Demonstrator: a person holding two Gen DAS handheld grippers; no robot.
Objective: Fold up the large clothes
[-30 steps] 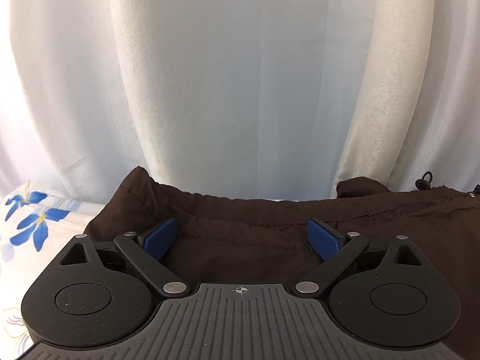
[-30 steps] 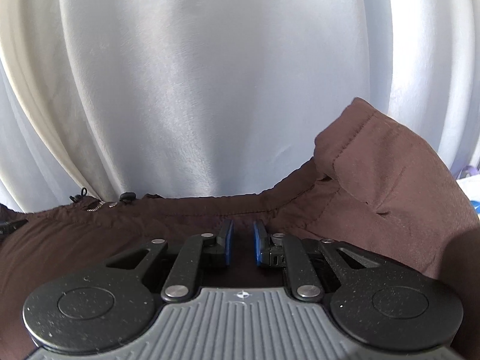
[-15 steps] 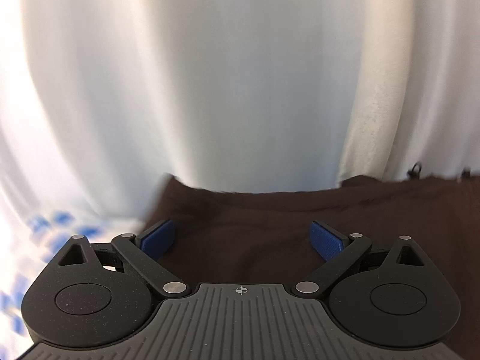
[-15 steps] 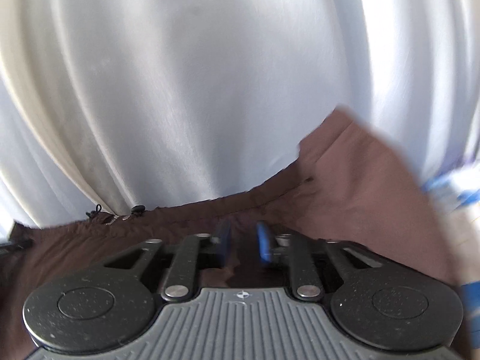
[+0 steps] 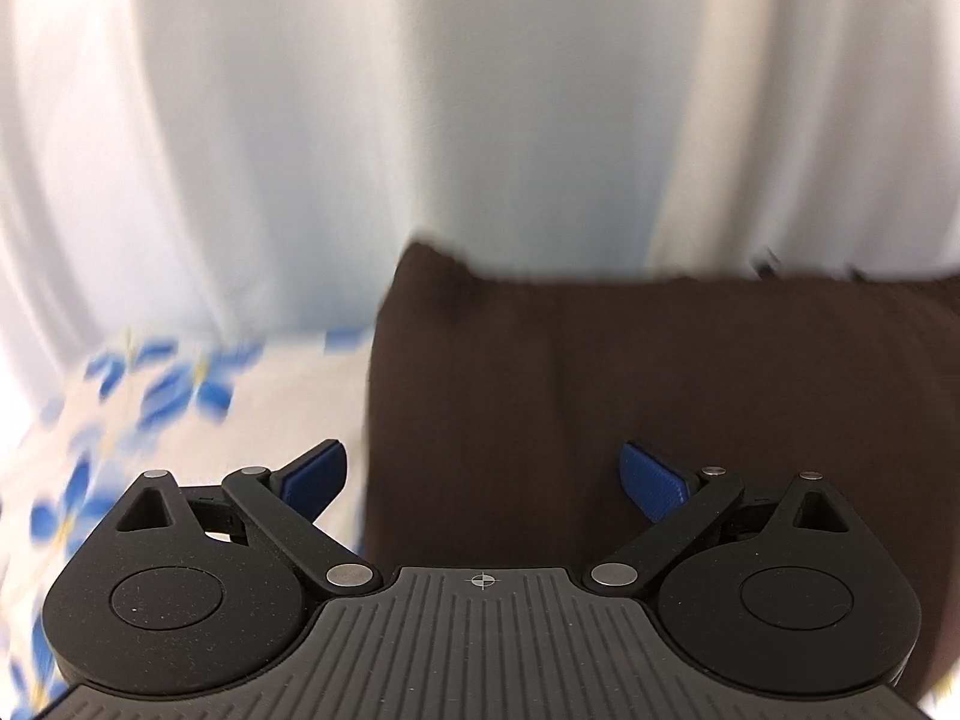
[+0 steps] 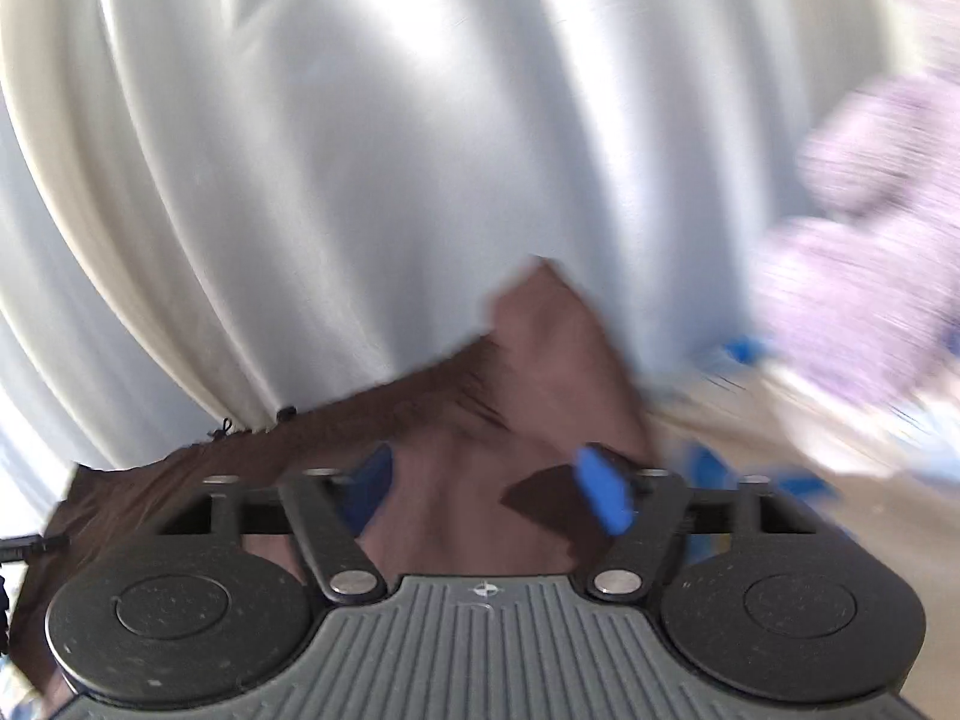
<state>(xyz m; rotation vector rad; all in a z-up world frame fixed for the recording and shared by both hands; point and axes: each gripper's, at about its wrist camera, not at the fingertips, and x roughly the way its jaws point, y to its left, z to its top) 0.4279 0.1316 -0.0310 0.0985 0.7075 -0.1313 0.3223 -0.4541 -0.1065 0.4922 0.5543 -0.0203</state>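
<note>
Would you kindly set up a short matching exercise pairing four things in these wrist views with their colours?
Things:
1. garment
2. curtain
3. bedsheet
4. pads of the left tool

Colours:
A. white, hanging in folds
B. solid blue
C. dark brown
D. cream with blue flowers

Pairs: 1-C, 2-A, 3-D, 4-B
</note>
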